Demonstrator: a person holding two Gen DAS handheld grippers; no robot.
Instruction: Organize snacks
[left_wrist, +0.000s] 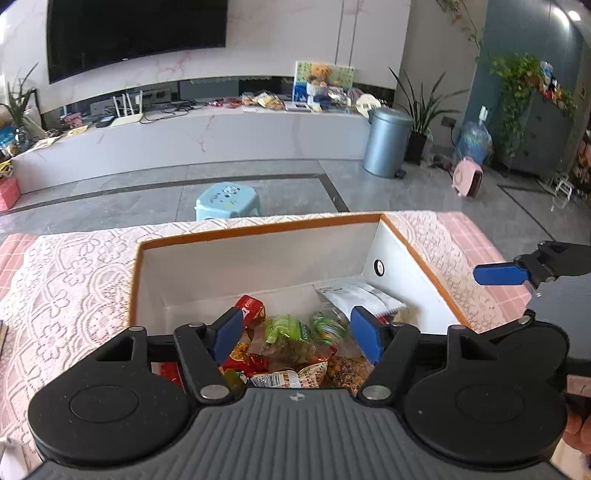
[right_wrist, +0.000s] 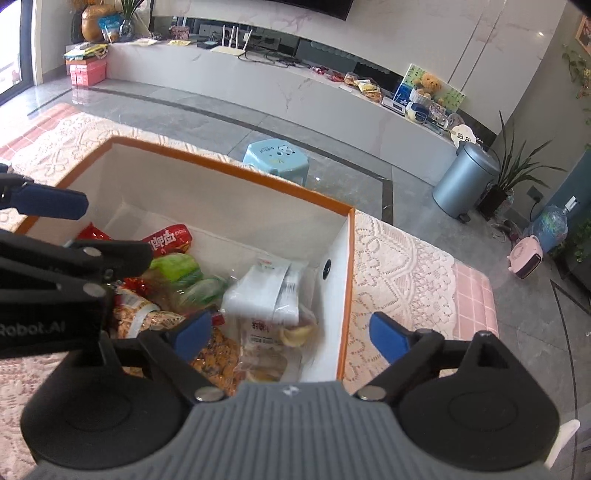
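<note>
A white box with an orange rim (left_wrist: 258, 230) (right_wrist: 236, 170) stands on the lace-covered table and holds several snack packets: a red packet (left_wrist: 251, 307) (right_wrist: 170, 238), green packets (left_wrist: 288, 328) (right_wrist: 177, 267), a white packet (left_wrist: 354, 295) (right_wrist: 266, 291) and brown snack bags (right_wrist: 218, 354). My left gripper (left_wrist: 297, 334) is open and empty above the box's near side. My right gripper (right_wrist: 291, 334) is open and empty over the box's right wall; one of its fingers (left_wrist: 498, 274) shows at the right in the left wrist view.
The table carries a white lace cloth (left_wrist: 74, 280) over a pink check cover (right_wrist: 476, 295). On the floor beyond are a light blue stool (left_wrist: 227, 201) (right_wrist: 275, 157), a grey bin (left_wrist: 386, 142) (right_wrist: 463, 182) and a long white TV bench (left_wrist: 184, 136).
</note>
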